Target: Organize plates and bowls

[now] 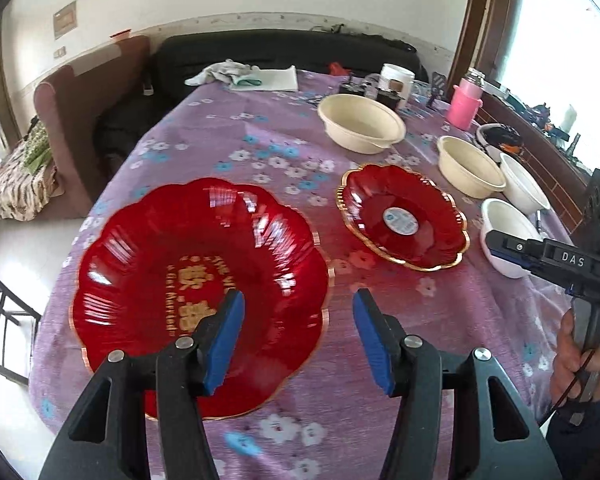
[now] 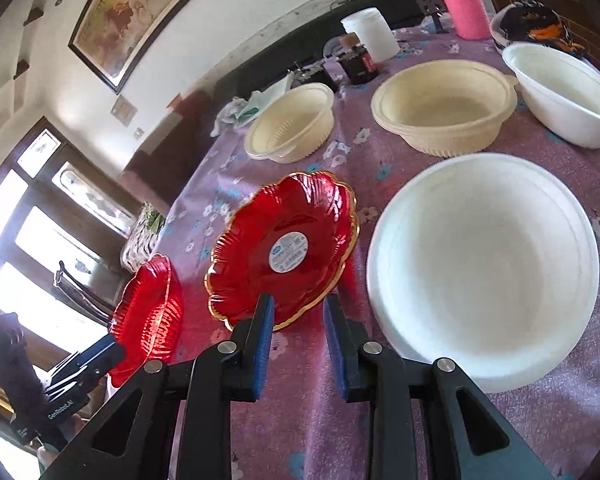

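left gripper [image 1: 299, 336]: spread, empty, big plate [image 1: 160, 264] below-left | right gripper [image 2: 298, 344]: spread, empty (small plate [image 2: 284, 248] just ahead, likely stacks onto big)

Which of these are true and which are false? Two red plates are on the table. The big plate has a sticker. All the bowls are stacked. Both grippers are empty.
1. Two red plates are on the table: true, the big plate and the small plate.
2. The big plate has a sticker: false, the small plate does.
3. All the bowls are stacked: false, the cream bowls and white bowls stand apart.
4. Both grippers are empty: true, left gripper and right gripper are open.
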The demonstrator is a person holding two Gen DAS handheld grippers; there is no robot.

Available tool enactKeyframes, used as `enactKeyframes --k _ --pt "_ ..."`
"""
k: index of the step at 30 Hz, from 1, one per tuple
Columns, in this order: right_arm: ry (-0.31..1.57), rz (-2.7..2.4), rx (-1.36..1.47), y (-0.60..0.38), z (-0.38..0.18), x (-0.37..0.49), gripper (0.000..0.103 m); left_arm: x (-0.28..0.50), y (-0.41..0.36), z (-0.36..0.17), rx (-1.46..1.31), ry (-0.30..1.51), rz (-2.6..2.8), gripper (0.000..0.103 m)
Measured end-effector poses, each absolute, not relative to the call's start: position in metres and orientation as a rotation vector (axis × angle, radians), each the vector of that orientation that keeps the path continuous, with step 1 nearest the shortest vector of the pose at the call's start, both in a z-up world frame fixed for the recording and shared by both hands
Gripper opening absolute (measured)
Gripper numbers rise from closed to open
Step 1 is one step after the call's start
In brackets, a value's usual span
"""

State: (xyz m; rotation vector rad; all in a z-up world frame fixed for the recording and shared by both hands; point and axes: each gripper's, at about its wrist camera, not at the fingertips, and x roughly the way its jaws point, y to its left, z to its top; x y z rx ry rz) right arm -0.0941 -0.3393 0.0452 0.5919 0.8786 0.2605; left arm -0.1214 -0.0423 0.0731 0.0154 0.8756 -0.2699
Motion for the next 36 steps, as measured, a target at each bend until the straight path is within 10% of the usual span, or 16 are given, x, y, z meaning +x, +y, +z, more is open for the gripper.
enactKeyframes --k 28,30,32,36 --pt "1.057 0.218 0.391 -0.351 0.043 0.013 0.029 0.024 -0.132 0.044 0.029 1.071 -0.091 0.068" --pt "1.051 0.217 0.361 -0.350 0.043 0.012 0.029 0.030 -0.137 0.038 0.035 1.088 -0.106 0.056" --pt "1.058 0.241 0.371 -0.351 0.038 0.013 0.029 0.036 -0.139 0.030 0.030 1.124 -0.121 0.017" --pt "1.069 0.269 0.390 -0.354 0.032 0.014 0.029 0.037 -0.136 0.022 0.006 1.124 -0.137 0.016"
